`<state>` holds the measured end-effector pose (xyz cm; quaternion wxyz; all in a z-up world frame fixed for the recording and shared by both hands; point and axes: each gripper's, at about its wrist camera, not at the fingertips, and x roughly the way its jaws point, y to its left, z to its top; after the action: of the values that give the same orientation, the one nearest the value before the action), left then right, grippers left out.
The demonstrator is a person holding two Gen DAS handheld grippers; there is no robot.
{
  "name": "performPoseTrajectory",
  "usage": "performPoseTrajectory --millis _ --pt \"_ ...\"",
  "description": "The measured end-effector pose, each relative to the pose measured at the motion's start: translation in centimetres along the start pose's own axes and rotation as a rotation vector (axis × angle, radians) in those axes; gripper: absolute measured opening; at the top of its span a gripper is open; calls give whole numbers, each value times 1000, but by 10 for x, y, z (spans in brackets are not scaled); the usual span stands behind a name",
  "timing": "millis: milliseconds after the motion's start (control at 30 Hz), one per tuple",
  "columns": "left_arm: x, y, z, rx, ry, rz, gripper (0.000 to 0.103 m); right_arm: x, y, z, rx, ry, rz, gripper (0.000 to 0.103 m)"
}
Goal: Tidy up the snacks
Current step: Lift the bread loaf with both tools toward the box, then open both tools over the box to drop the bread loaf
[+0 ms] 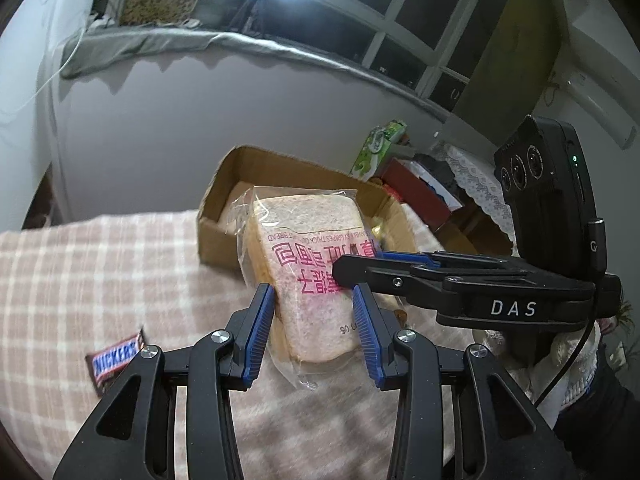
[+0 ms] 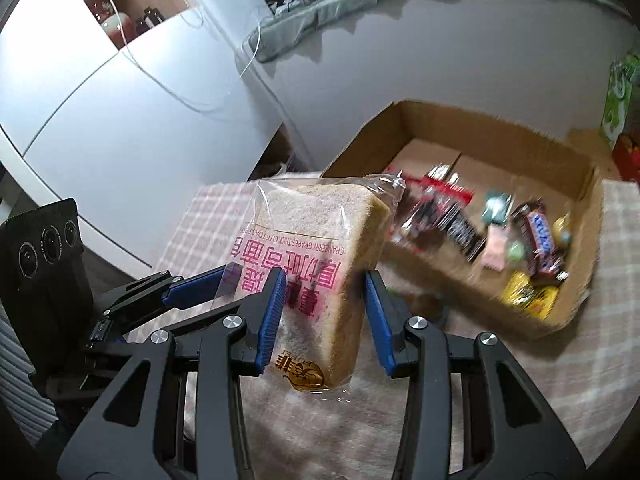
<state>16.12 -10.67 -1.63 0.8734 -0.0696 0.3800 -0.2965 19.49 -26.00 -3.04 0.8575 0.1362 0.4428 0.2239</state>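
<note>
A wrapped toast slice (image 1: 312, 264) at frame centre is gripped by both the left claw (image 1: 314, 334) and right claw (image 2: 325, 322). The cardboard box (image 2: 576, 184), upper right, is already part-filled; a Snickers bar (image 1: 116, 362) is left on the counter (image 1: 80, 280).

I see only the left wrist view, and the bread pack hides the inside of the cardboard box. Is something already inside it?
Observer: Yes. The right wrist view shows several snacks in the cardboard box, among them a Snickers bar and yellow packs.
Operator: Is any floor free?
Observer: The far floor is bare cardboard.
Operator: Where does the right gripper hold the pack?
Observer: The right gripper clamps the bread pack near the end with a gold emblem.
</note>
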Motion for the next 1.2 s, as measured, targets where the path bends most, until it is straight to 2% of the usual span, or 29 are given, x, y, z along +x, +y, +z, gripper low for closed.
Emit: performPoseTrajectory --millis 333,767,1067,1200 --pt "25 -17 35 49 -4 -23 38 -24 -24 29 3 -40 -44 42" --pt "85 -27 65 47 43 -37 38 -18 -78 59 50 -40 -115 42" --pt "113 -30 66 54 90 -7 38 -4 -109 64 99 -13 -118 42" --pt "114 -35 66 69 92 0 38 1 -116 62 107 -9 -145 42"
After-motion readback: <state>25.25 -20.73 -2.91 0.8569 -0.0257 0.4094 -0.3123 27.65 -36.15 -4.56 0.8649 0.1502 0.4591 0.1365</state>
